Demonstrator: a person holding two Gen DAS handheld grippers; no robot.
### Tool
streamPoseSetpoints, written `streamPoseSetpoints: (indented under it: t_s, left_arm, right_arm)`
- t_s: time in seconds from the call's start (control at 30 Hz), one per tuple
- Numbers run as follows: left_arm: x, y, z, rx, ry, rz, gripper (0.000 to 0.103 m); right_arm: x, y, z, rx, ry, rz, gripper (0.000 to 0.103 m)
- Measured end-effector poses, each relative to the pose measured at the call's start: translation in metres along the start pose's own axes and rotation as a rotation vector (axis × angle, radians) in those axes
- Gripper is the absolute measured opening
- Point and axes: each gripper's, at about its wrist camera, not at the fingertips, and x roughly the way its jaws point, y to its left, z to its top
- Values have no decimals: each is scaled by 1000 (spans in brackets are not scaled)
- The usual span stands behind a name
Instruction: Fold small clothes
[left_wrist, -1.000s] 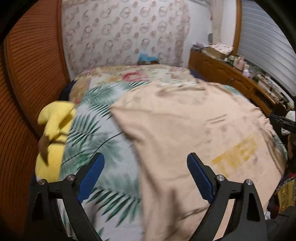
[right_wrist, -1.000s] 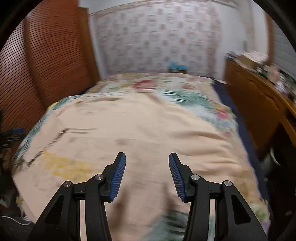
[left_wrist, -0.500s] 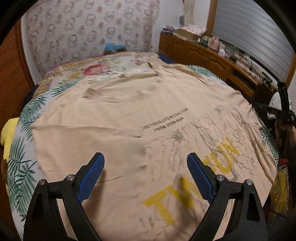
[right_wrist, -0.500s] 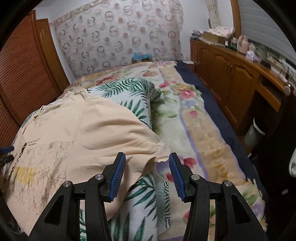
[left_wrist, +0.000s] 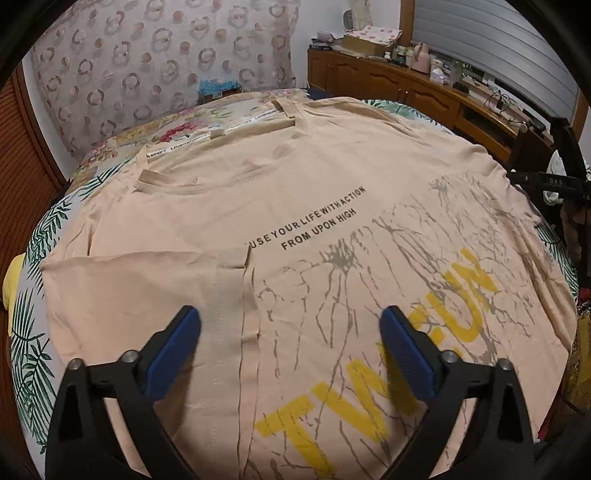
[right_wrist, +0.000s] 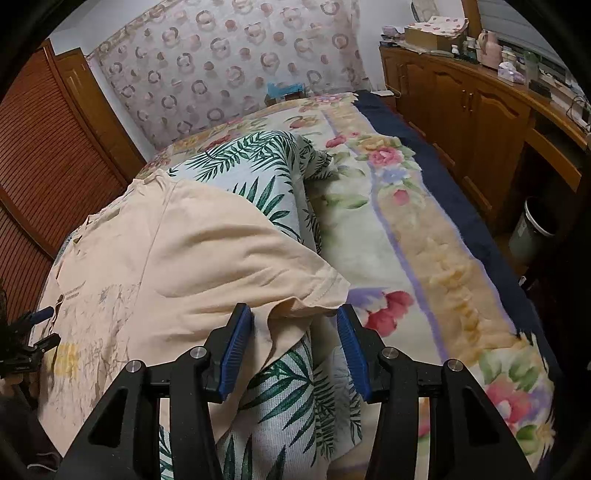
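The bed (right_wrist: 436, 236) is carrying a fuzzy floral blanket (right_wrist: 402, 206) and, over it, a woven white cover with green palm-leaf print (right_wrist: 273, 173) that is bunching into a rounded ridge. The peach T-shirt (left_wrist: 303, 206) is lying spread face-up across that cover, its soft knit showing shallow creases, a ribbed neckline, black block lettering, grey crackle lines and large yellow letters. One sleeve is lying folded inward over the chest, its stitched hem running as a straight band. The other sleeve (right_wrist: 258, 266) is draping over the ridge toward the floral blanket, its hemmed edge curling up. The left gripper (left_wrist: 290, 343) is hovering over the lower chest with jaws spread wide, the folded sleeve hem lying between them, gripping nothing. The right gripper (right_wrist: 295, 347) is sitting at the curled sleeve edge with jaws moderately apart; the blue ribbed left pad is at the fabric, but contact cannot be confirmed.
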Motion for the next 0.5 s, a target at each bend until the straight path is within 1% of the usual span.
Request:
streamPoseSetpoints:
  t_s: [0.03,0.07,0.1,0.13,0.17,0.2,0.3,0.4,0.5]
  left_arm:
    - [0,0,0,0,0,0,103]
    - [0,0,1,-1,0,0,103]
    - [0,0,0,0,0,1,103]
    - [0,0,0,0,0,1,103]
    - [0,0,1,0,0,1,103]
    - [1,0,1,0,0,1,103]
    - [1,0,1,0,0,0,103]
    - [1,0,1,0,0,0,103]
    - [1,1,2,-1,0,-2,103]
  right_arm:
    - [0,2,0,-7,-1,3,32]
    - [-1,5,-3,-18,-6,-8,28]
    - [-2,8,-3,-35,-10,-16,19]
    - [-2,10,-4,-52,-11,-21,14]
    - [-3,13,-4,-67,-14,-32,13]
    - [-5,17,-5,-85,-18,-44,8]
    - [-13,27,-4,-127,-41,-48,6]
    - [-24,41,1,-154,-79,-17,6]
    - [-35,64,5,-215,-114,19,6]
